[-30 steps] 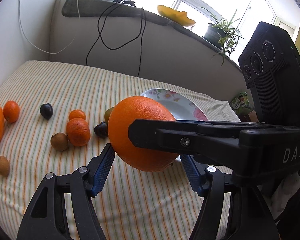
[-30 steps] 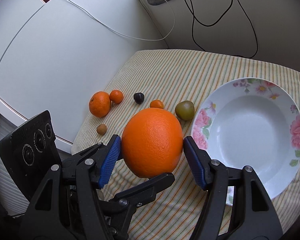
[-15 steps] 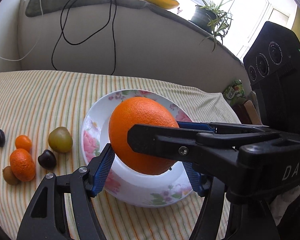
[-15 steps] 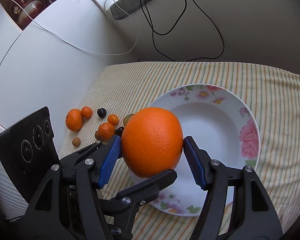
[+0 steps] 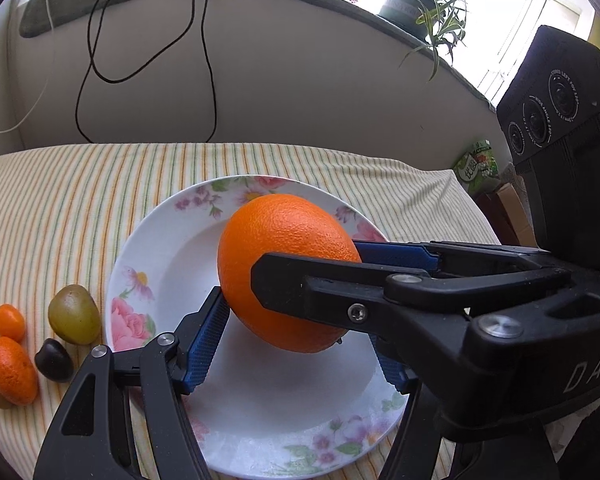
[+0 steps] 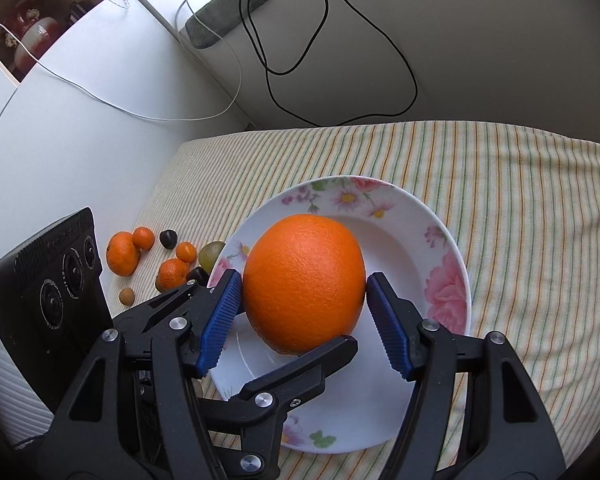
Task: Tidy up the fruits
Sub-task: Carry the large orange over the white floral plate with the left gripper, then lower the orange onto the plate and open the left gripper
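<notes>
Fingers of both my grippers, left (image 5: 296,344) and right (image 6: 304,320), pinch one orange (image 6: 304,282) above the empty plate (image 6: 440,240); smaller fruits (image 6: 172,272) wait left.

Both cameras ride close behind their grippers, looking down and forward — they share the orange (image 5: 286,268) (image 6: 304,282) over the flowered plate (image 5: 160,248) (image 6: 432,224), seen from crossing sides.
</notes>
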`<action>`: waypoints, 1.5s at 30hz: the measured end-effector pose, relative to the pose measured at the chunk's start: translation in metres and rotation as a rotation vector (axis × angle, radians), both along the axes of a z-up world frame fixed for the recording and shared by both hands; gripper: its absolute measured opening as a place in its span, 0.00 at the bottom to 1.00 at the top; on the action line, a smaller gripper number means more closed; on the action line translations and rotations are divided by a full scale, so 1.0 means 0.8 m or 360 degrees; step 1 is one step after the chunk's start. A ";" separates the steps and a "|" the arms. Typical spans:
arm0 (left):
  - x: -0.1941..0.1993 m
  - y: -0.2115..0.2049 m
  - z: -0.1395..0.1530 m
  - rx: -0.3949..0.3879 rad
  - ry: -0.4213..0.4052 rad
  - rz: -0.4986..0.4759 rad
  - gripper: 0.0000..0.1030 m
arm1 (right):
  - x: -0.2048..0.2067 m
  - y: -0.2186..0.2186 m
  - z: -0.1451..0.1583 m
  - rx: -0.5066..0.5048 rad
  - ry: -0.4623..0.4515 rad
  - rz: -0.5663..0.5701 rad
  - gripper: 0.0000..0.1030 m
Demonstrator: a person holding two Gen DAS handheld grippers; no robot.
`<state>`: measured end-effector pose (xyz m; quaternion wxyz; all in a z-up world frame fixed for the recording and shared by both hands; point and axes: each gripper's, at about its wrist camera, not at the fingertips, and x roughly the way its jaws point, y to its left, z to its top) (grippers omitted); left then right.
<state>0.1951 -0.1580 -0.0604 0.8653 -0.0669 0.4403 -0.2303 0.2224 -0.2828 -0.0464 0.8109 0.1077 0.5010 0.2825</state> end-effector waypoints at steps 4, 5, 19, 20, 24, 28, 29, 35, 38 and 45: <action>0.000 0.001 0.002 0.0015 -0.0024 0.0011 0.65 | 0.000 0.000 0.008 -0.0055 -0.0059 -0.0022 0.66; 0.000 0.002 0.004 0.0019 -0.0032 0.0020 0.65 | 0.000 -0.001 0.010 -0.0070 -0.0071 -0.0035 0.66; -0.040 0.042 0.018 0.0059 -0.0119 0.0085 0.69 | -0.026 -0.019 0.039 -0.0143 -0.0207 -0.0163 0.76; -0.045 0.046 0.020 0.0061 -0.0131 0.0086 0.69 | -0.031 -0.020 0.042 -0.0145 -0.0229 -0.0174 0.77; -0.065 0.067 0.027 0.0010 -0.0170 0.0105 0.69 | -0.047 -0.025 0.056 -0.0075 -0.0282 -0.0233 0.80; -0.089 0.093 0.030 -0.0027 -0.0213 0.0142 0.72 | -0.065 -0.021 0.065 -0.0049 -0.0331 -0.0244 0.80; -0.095 0.099 0.031 -0.0027 -0.0218 0.0154 0.72 | -0.069 -0.019 0.066 -0.0059 -0.0347 -0.0240 0.80; -0.128 0.128 0.041 0.0040 -0.0277 0.0268 0.72 | -0.089 0.004 0.076 -0.0086 -0.0418 -0.0176 0.80; -0.144 0.148 0.047 0.0073 -0.0318 0.0336 0.72 | -0.097 0.022 0.083 -0.0134 -0.0475 -0.0128 0.86; -0.172 0.200 0.056 0.0141 -0.0380 0.0504 0.73 | -0.107 0.070 0.102 -0.0231 -0.0575 -0.0040 0.88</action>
